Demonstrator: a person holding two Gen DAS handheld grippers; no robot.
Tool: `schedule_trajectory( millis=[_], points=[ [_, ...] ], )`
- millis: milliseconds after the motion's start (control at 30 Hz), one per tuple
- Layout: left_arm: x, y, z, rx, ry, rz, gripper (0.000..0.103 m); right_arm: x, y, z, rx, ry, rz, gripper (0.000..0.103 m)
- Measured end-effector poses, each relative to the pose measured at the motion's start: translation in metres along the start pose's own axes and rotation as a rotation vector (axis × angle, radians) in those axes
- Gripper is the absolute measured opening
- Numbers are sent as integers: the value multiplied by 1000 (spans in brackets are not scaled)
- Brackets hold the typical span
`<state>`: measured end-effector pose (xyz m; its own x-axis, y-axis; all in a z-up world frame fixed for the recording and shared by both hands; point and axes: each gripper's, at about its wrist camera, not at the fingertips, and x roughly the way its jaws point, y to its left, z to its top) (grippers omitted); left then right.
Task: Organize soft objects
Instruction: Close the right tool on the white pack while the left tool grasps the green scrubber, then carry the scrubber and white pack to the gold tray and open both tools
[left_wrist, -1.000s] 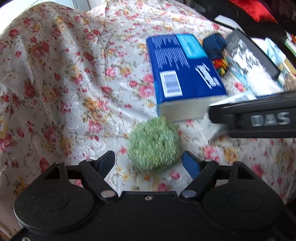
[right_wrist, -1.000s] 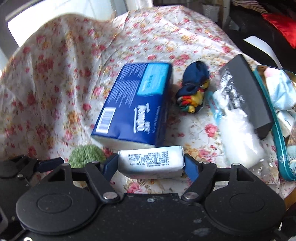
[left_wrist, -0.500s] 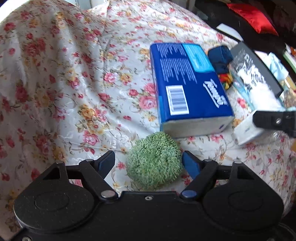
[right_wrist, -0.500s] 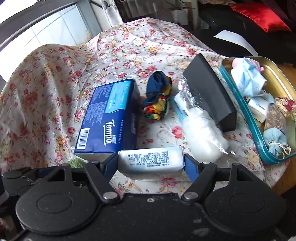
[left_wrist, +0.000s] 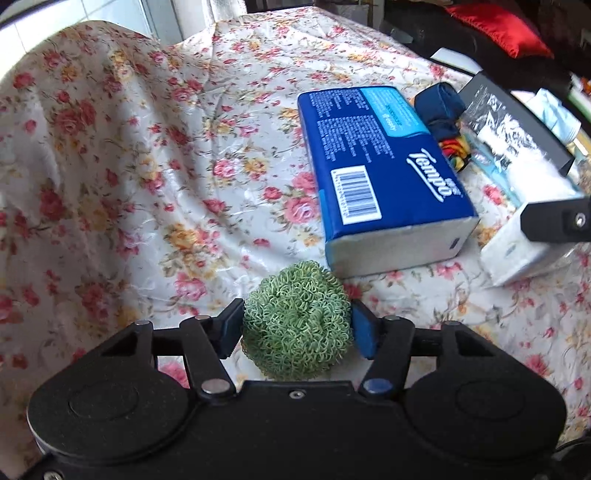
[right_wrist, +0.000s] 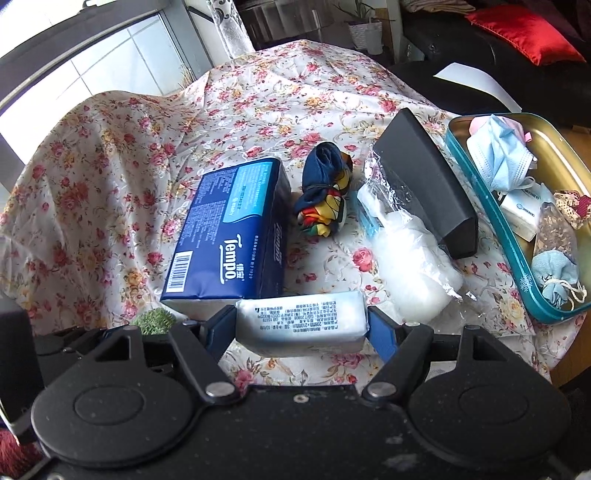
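Observation:
A green curly scrubber (left_wrist: 295, 321) lies on the floral tablecloth (left_wrist: 166, 184) between my left gripper's (left_wrist: 297, 324) blue pads. The jaws are closing, and both pads touch the scrubber's sides. My right gripper (right_wrist: 301, 326) is shut on a small white tissue pack (right_wrist: 301, 319), held just above the cloth. In the left wrist view the same tissue pack (left_wrist: 513, 254) shows at the right edge under a black finger. In the right wrist view, the scrubber's (right_wrist: 153, 319) top peeks out at the lower left.
A blue Tempo tissue pack (right_wrist: 232, 236) lies in the middle, with a rolled blue and multicoloured cloth (right_wrist: 325, 195) beside it. Further right are a clear bag of white wadding (right_wrist: 410, 254), a black box (right_wrist: 424, 181) and a teal tin (right_wrist: 491, 221) holding masks and pouches.
My left jaws have come in from wide apart onto the green scrubber. The right gripper has carried the tissue pack rightwards, and the teal tin has come into its view.

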<state>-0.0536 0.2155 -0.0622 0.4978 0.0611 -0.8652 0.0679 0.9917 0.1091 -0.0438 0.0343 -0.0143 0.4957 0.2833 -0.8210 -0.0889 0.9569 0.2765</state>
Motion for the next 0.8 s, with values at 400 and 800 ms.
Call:
schedule_trajectory(
  millis=[400, 800],
  points=[
    [-44, -25, 17, 37, 89, 13, 56, -30, -27, 2, 88, -54, -7, 74],
    [-73, -136, 114, 110, -97, -155, 56, -94, -150, 35, 373, -225, -233, 74]
  ],
)
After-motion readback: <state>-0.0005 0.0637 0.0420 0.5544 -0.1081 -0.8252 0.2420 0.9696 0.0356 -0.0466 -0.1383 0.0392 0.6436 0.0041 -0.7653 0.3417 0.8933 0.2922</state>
